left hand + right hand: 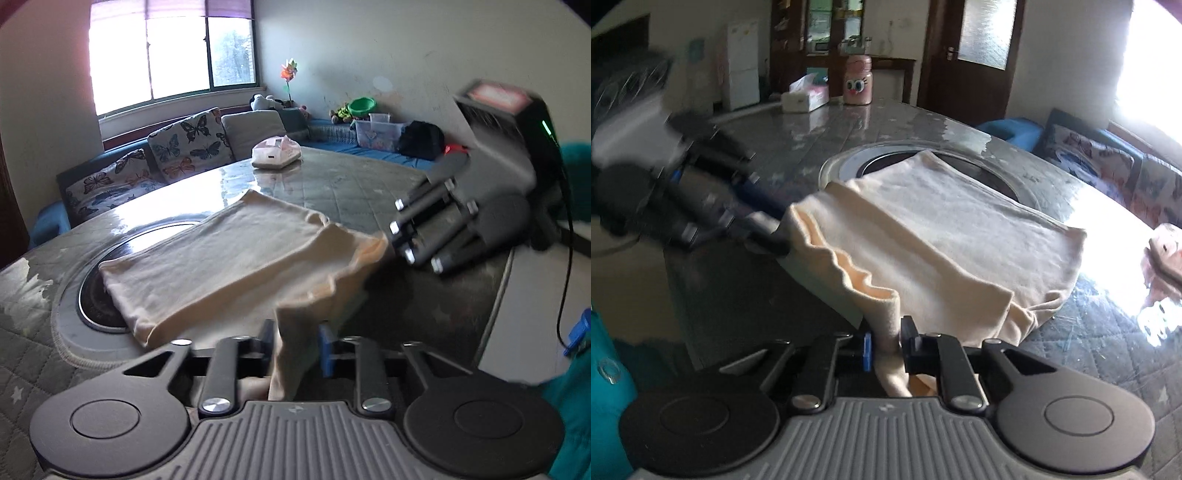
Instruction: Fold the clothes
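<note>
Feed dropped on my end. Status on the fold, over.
Left gripper shut on cream cloth garment, near corner. Right gripper shut on the other near corner. Near edge lifted, far half on grey table. Nothing in the way.

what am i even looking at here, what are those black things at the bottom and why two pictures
No robot here: a person holds a two-finger grasping tool in each hand, and each tool carries a wide-angle camera looking along its fingers. The black parts at the bottom are the tool itself. One picture is from the left tool, the other from the right tool; each also shows the other tool across the cloth. Both are clamped on the near edge of a cream garment, already partly folded, lifting that edge off a grey quilted table. A tissue pack and a pink bottle also sit on it.
</note>
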Demonstrator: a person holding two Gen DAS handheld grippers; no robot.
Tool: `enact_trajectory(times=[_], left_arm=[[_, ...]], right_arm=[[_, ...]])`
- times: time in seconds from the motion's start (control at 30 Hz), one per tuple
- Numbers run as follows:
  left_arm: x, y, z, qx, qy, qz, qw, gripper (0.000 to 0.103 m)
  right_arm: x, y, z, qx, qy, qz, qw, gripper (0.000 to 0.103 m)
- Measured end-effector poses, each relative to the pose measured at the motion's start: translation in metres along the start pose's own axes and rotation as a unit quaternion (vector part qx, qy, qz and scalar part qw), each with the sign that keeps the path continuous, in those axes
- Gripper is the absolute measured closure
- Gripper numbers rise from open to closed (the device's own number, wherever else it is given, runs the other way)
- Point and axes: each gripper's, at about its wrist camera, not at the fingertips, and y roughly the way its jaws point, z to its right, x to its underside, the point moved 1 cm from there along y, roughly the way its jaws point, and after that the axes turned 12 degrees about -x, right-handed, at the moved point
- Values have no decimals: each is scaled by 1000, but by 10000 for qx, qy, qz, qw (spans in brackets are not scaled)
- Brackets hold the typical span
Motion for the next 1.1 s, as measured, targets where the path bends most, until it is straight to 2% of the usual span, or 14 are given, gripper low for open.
enact_trajectory(times=[0.23, 0.33, 0.4, 0.47, 0.5, 0.73, 1.1], left_arm=[[15, 1, 11, -489, 521, -1, 9974, 56], [19, 5, 10, -567, 711, -1, 9959, 58], [21, 6, 8, -569, 794, -14, 9952, 82], [21, 6, 4, -504, 716, -84, 9961, 94], [21, 5, 1, -469, 646, -90, 9968, 96], [15, -24, -7, -276, 330, -52, 9991, 98], [18, -103, 13, 212, 284, -154, 9993, 97]], right_arm=[[-9, -4, 4, -26, 223, 160, 9996, 90], [-9, -6, 3, 7, 268, 219, 9994, 92], [-8, -7, 0, 48, 284, 272, 9992, 93], [-6, -9, -5, 111, 243, 322, 9991, 93], [-5, -11, -7, 127, 230, 347, 9991, 94], [-3, -33, -30, 33, 71, 532, 9986, 94], [3, -86, -90, -577, -105, 71, 9983, 94]])
